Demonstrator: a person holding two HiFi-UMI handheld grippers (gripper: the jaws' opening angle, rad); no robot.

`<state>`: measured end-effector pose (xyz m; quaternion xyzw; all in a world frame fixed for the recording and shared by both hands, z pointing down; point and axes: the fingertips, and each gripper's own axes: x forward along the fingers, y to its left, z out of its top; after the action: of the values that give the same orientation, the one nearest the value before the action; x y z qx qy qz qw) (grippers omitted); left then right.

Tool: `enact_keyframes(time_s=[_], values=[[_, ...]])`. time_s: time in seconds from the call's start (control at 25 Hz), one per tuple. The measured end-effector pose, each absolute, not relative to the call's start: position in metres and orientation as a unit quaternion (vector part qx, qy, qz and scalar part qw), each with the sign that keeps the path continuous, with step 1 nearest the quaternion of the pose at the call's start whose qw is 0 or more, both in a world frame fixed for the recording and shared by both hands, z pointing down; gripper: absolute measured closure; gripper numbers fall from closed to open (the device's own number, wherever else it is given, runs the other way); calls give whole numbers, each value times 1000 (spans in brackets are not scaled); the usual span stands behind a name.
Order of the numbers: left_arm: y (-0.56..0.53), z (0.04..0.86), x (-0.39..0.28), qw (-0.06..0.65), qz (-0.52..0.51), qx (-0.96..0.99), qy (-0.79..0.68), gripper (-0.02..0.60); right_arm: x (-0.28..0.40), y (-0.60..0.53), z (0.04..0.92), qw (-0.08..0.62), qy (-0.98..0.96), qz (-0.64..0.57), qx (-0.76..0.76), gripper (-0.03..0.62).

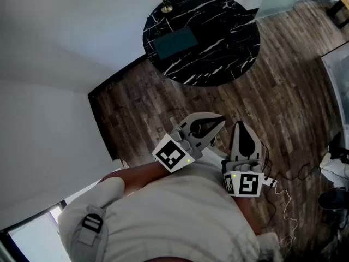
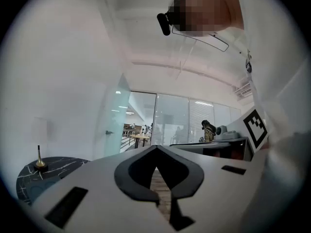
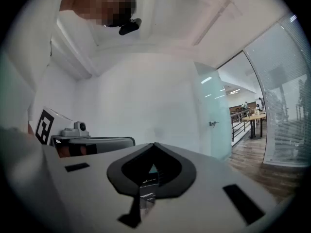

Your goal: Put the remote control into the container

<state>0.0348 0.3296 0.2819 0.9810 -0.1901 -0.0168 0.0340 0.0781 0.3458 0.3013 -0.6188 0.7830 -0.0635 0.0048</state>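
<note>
Hanging close in front of the person's white shirt (image 1: 180,212), both claws are held low over the wood floor (image 1: 294,91), side by side and just apart. The left claw (image 1: 221,119) points to the far right. Its own view shows the two jaws met at the tip (image 2: 156,147), and only floor boards show through the spade-shaped gap behind them, so it is closed and holds nothing. The right claw (image 1: 240,124) points away from the person. In its own view (image 3: 154,144) the jaws are likewise pressed together at the tip with nothing gripped between them. Each claw carries its marker cube at the near end, beside the person's body.

The container (image 1: 174,42), a dark teal rectangular tray, lies on the left half of a round black marble table (image 1: 229,21) that stands far from the claws, against the white wall (image 1: 54,48). A small brass-coloured stand (image 1: 165,5) sits at the table's far left edge, just beyond the container. Whether the remote control lies on that dark, veined top cannot be told.

From the left claw's view the table (image 2: 26,181) shows at the lower left with the brass stand (image 2: 40,163) upright on it, and glass partitions (image 2: 170,118) stand beyond. A thin cable (image 1: 283,201) trails across the floor to the right of the right claw.
</note>
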Motion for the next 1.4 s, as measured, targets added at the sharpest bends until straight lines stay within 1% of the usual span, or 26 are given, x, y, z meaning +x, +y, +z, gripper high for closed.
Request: enact_keyframes(time_s=[0.24, 0.4, 0.72, 0.92, 1.12, 1.4], values=[[339, 290, 55, 51, -23, 979, -198, 575, 103, 357, 314, -5, 778, -74, -624, 586], [341, 301, 64, 57, -13, 978, -198, 575, 107, 358, 318, 32, 789, -101, -605, 585], [304, 315, 60, 86, -21, 971, -223, 575, 112, 322, 335, 13, 789, -115, -604, 585], [251, 318, 61, 93, -28, 970, -224, 575, 111, 272, 338, 5, 790, -114, -602, 585], [179, 313, 57, 93, -34, 969, -225, 575, 105, 198, 336, -6, 795, -103, -598, 585], [73, 287, 36, 78, -59, 968, -230, 575, 91, 99, 312, -12, 791, -72, -608, 585]])
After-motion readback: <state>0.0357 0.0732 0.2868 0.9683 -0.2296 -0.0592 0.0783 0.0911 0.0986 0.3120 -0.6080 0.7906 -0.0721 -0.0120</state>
